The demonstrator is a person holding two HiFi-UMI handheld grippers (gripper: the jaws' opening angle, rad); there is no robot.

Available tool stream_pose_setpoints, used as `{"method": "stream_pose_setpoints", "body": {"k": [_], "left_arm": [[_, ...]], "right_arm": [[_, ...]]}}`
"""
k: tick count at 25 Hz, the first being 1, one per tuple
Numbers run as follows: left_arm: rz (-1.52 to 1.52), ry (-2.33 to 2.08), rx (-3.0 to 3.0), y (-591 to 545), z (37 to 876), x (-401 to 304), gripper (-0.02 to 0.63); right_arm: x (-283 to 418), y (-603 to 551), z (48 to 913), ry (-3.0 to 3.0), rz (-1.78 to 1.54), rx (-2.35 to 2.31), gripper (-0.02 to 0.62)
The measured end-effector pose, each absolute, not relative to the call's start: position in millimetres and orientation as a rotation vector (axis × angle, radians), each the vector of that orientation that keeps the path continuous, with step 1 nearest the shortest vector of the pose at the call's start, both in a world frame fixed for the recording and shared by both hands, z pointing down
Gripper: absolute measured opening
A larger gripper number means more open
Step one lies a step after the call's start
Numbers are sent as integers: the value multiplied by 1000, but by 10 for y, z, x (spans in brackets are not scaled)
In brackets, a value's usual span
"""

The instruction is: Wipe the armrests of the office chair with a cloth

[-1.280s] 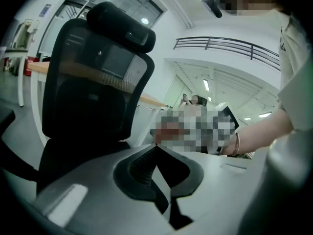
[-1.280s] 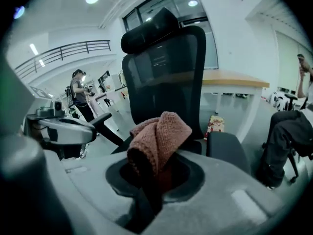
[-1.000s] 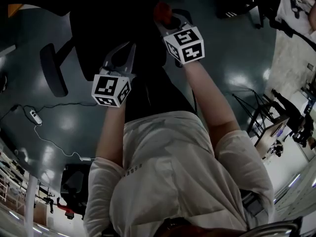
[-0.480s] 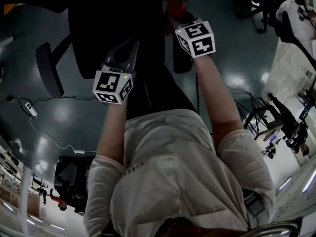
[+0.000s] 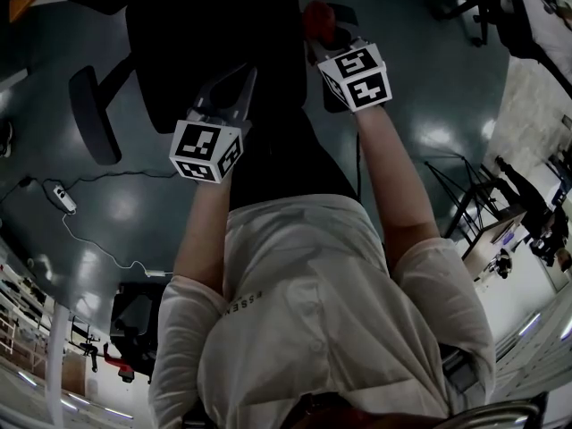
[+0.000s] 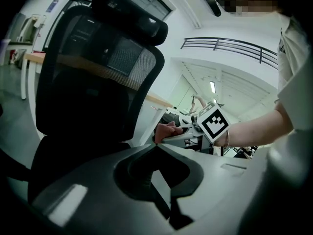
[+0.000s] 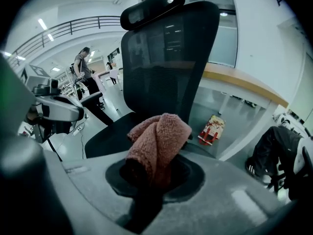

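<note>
Right tool [image 7: 149, 174] clamped on the bunched pink terry cloth [image 7: 161, 133], wad left proud as the wiping face — left tool [image 6: 156, 148] closed, empty, likely spare beside the black mesh-backed office chair [image 7: 166, 58].

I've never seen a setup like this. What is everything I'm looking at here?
office chair: one, black, mesh back and headrest, straight ahead
armrest: one plainly seen, black, at the head view's left
cloth: one, reddish-pink, bunched in the right gripper
desk: one, light wood top, behind the chair
box: one, red and white, on the floor by the desk
power strip: one, white with cable, on the floor
bystanders: at least two, far background
shirt: one, white, on the person
left gripper: one, grey, jaws together, empty
right gripper: one, grey, shut on the cloth
</note>
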State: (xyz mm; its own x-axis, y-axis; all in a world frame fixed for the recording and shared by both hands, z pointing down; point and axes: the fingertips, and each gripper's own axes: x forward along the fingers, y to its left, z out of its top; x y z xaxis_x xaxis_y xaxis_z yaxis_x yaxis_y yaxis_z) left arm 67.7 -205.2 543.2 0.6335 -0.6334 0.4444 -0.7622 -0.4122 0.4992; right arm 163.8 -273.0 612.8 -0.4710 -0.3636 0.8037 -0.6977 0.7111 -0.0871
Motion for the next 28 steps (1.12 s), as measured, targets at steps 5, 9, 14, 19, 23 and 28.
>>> {"method": "stream_pose_setpoints", "body": {"k": [5, 9, 14, 19, 23, 28], "left_arm": [[269, -1047, 2188, -1791, 5413, 581, 17], [281, -1029, 2204, -1598, 5399, 484, 17], [290, -1003, 2231, -1341, 5406, 380, 17], [289, -985, 2239, -1045, 5410, 302, 17], [293, -966, 2254, -861, 5440, 251, 17], [296, -964, 2267, -671, 5379, 171, 17]], "right_arm": [[1698, -2381, 6065, -2096, 567, 863, 52], [1740, -2103, 6049, -2073, 589, 904, 52], [1802, -1681, 6093, -2047, 612, 959, 52], [1822, -1267, 6132, -2003, 594, 980, 52], [1842, -1058, 6197, -1968, 592, 999, 52], [1981, -743, 6268, -1884, 660, 1035, 52]]}}
